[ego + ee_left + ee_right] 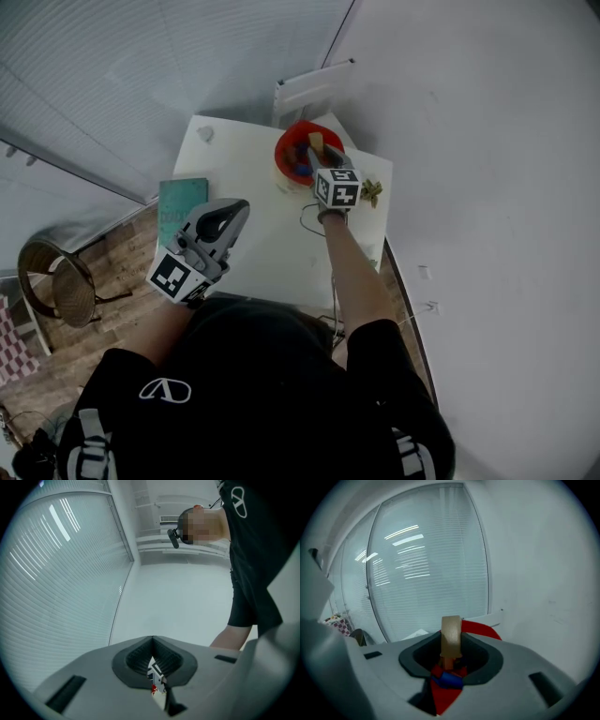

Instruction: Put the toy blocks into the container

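Pinching a tan wooden toy block [451, 630] between its jaws, the right gripper [322, 161] hangs over the red round container [284, 150] at the far side of the white table [253, 244]. In the right gripper view the block stands upright between the dark pads, its rounded top rising above them. The container's red rim and a blue toy block [449, 679] lying inside show below and behind it. From the head view the tan block sits above the container's opening, and blue pieces are visible in the bowl.

The left gripper [230, 211] is held above the near left part of the table, well apart from the container. Its jaws are pressed together at the tips with nothing between them, and it points up toward the ceiling.

A teal rectangular board [181, 204] lies at the table's left edge, just beside the left gripper. A small cluster of green and yellow pieces [372, 191] rests on the table to the right of the right gripper.
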